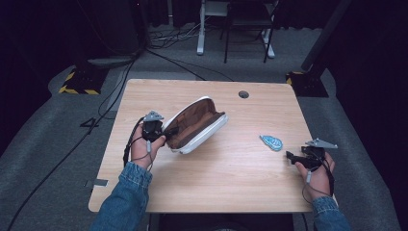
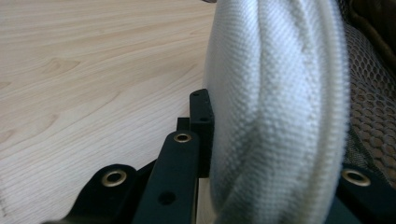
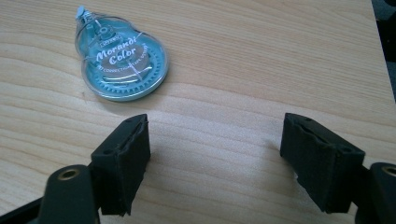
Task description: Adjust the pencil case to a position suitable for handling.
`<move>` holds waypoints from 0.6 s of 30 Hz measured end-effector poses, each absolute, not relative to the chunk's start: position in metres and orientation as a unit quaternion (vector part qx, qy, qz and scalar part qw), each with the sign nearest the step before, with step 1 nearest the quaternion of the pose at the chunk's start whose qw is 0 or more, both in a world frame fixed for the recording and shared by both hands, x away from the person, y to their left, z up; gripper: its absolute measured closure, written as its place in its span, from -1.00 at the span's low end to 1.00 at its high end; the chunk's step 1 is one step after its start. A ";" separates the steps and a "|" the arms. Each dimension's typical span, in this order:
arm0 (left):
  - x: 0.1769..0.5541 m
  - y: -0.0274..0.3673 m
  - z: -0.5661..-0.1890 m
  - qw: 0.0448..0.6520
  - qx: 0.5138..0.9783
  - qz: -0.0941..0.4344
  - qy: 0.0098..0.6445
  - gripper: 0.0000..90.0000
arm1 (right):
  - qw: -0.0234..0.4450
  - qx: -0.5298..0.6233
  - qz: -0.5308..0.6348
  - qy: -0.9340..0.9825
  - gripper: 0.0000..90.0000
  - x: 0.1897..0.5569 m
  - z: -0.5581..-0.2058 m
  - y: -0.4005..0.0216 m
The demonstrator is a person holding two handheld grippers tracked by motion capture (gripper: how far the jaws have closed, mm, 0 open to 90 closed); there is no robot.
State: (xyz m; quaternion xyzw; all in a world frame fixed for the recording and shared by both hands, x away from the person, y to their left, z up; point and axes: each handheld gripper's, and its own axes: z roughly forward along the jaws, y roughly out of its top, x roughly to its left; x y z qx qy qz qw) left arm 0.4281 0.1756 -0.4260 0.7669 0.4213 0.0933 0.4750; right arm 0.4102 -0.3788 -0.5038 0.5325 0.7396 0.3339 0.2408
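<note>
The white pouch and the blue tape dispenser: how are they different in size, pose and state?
The white pouch is much larger than the blue tape dispenser. The pouch is tilted, gaping open and gripped at its rim by the left tool; the dispenser lies flat, untouched, before the open right tool. Both are over the wooden table.

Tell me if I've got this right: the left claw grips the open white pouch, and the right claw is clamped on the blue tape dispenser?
Not quite. The right claw is open and holds nothing; the blue tape dispenser lies on the table beyond it, as the right gripper view shows. The left claw does grip the open white pouch.
</note>
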 end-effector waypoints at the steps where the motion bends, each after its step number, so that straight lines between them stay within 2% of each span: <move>1: 0.427 0.174 -0.425 0.475 0.768 0.093 0.420 0.89 | 0.241 0.533 0.334 0.740 -0.46 0.410 -0.504 -0.379; 18: 0.416 0.152 -0.417 0.470 0.799 0.066 0.369 0.89 | 0.241 0.532 0.334 0.740 -0.46 0.410 -0.504 -0.379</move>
